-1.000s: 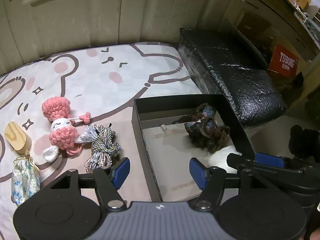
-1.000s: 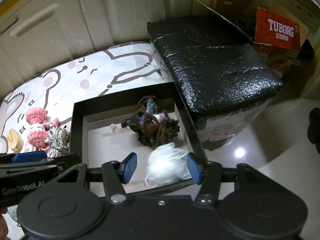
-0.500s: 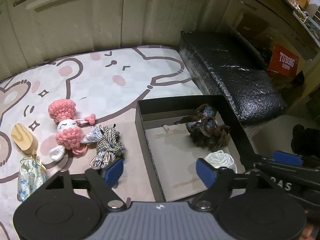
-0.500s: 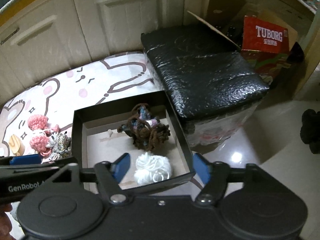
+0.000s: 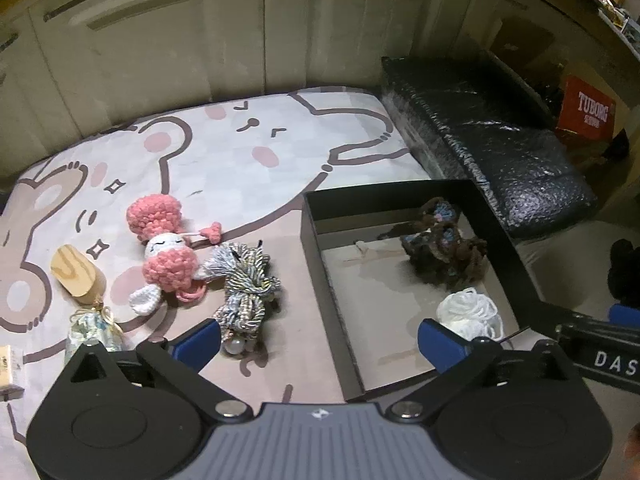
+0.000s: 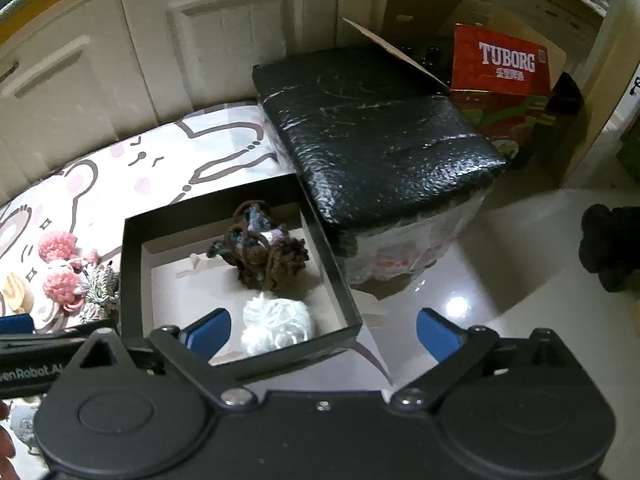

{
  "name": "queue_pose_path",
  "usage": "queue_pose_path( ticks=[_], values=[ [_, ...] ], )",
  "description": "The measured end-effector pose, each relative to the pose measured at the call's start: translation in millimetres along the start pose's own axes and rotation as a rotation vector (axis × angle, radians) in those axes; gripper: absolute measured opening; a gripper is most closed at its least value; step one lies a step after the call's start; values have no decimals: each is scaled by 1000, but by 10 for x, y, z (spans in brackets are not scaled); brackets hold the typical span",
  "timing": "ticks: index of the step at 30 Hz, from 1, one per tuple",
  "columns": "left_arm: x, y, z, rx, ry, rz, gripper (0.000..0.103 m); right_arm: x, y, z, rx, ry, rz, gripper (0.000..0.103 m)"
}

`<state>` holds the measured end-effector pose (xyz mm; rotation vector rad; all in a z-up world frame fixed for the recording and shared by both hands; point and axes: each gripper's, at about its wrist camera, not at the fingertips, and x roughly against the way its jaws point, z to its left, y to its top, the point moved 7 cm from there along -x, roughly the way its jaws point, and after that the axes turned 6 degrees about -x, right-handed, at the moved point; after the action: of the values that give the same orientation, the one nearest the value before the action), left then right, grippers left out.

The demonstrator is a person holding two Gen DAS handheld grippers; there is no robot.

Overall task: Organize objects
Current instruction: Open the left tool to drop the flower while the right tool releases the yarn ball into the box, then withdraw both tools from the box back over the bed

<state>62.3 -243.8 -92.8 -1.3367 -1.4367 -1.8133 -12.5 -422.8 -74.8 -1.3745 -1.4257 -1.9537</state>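
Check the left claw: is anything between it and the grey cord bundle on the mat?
Nothing visible. The left claw is open and empty, and the cord bundle lies just ahead of its left finger, with only bare mat between them.

Two yarn bundles in one box (four trinkets outside).

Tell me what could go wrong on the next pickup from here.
The cord bundle touches the pink crochet doll, so grabbing either may drag the other. The black box sits near the mat's edge, and a nudge from the left gripper could shift it. Both jaws are wide open and empty.
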Motion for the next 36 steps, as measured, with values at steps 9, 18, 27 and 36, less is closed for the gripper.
queue_pose_path(
  ticks=[9,18,27,36],
  values=[
    [19,-26,57,-1,33,7,103,18,-8,-45,10,-23,-24,103],
    [71,-52,200,19,56,2,103,30,-13,-18,5,-28,-34,103],
    [167,-96,526,67,94,-17,103,42,-28,296,44,11,-38,103],
    [270,-194,901,100,141,-30,103,70,-59,675,99,58,-39,103]
  ],
)
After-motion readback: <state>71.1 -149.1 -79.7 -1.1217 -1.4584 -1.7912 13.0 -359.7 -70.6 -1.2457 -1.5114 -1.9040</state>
